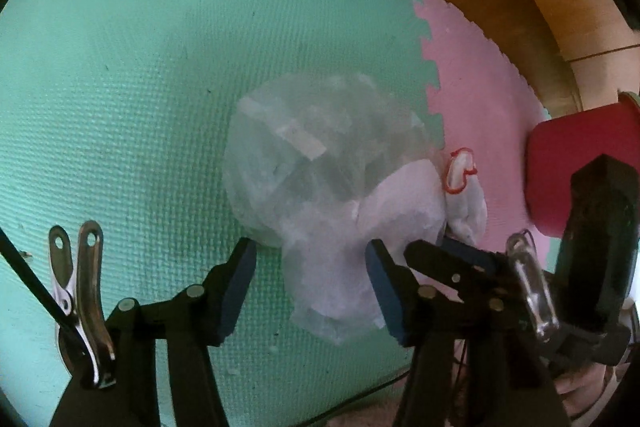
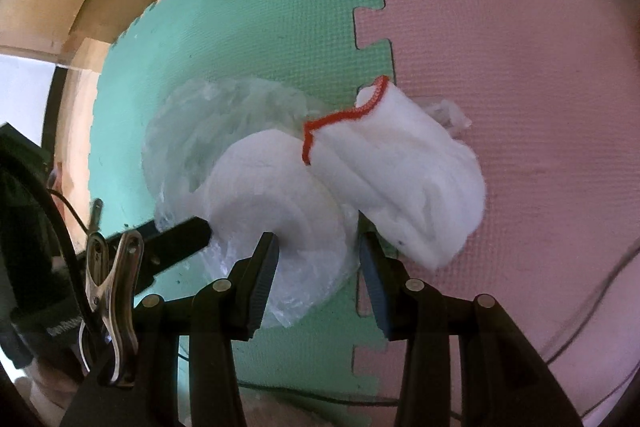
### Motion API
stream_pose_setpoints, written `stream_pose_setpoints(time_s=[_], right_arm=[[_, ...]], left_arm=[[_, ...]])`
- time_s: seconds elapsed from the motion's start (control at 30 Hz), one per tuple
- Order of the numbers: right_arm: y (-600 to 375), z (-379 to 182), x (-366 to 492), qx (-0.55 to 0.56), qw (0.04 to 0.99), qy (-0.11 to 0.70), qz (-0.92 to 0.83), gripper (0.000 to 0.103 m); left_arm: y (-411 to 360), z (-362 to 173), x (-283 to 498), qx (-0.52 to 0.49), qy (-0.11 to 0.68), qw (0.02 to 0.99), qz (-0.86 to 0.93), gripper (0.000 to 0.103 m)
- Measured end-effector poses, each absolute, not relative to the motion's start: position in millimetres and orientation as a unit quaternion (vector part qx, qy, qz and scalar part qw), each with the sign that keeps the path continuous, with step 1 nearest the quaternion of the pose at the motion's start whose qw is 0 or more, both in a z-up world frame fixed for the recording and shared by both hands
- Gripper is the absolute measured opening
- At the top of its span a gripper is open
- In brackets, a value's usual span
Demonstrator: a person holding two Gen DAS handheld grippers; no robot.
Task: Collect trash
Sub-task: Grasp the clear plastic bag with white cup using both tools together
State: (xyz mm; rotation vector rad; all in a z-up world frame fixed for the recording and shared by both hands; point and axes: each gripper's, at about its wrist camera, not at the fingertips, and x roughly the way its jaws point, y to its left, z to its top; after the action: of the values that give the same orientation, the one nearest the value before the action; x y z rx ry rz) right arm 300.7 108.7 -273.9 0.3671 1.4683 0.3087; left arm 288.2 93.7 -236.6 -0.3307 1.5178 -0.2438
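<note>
Tools straddle the trash, jaws apart: the left tool (image 1: pixel 310 291) around the crumpled clear plastic bag (image 1: pixel 316 167) at lower centre, the right tool (image 2: pixel 318 287) over its white wad. Beyond lies the red-trimmed white cloth (image 2: pixel 404 179), on green and pink foam floor mats (image 2: pixel 256 39). Slippery film could likely slide from the pads, or the crowded tools collide.

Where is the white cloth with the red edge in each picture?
Left wrist view: the white cloth with the red edge is right of centre, on the pink mat, peeking out beside the clear plastic bag.
Right wrist view: it is near the centre, big, lying over the seam.
Shared landmark: the jagged seam where the green and pink mats join.
</note>
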Motion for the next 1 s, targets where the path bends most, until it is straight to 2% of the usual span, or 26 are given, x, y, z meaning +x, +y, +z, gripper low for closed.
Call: stream_pose_setpoints(time_s=[0.27,0.3,0.33,0.4,0.47,0.57,0.63,1.0], right_arm=[[103,-274,302,0.191,0.71,0.664,0.136,0.048],[103,-274,303,0.192,0.709,0.665,0.134,0.047],[103,-274,304,0.195,0.708,0.666,0.133,0.047],[108,-275,308,0.203,0.7,0.668,0.149,0.038],[112,-275,307,0.188,0.703,0.669,0.149,0.036],[115,-271,304,0.173,0.705,0.668,0.162,0.027],[116,-267,301,0.171,0.705,0.666,0.172,0.024],[123,-220,282,0.157,0.726,0.629,0.23,0.022]], left_arm=[[93,-238,290,-0.173,0.68,0.706,-0.094,0.06],[93,-238,291,-0.182,0.678,0.705,-0.097,0.054],[93,-239,290,-0.196,0.68,0.699,-0.107,0.043],[90,-239,287,-0.197,0.68,0.699,-0.104,0.043],[90,-235,283,-0.192,0.675,0.705,-0.103,0.04],[93,-228,276,-0.183,0.672,0.71,-0.1,0.031],[96,-221,271,-0.182,0.669,0.714,-0.099,0.027],[105,-167,245,-0.172,0.64,0.743,-0.096,0.024]])
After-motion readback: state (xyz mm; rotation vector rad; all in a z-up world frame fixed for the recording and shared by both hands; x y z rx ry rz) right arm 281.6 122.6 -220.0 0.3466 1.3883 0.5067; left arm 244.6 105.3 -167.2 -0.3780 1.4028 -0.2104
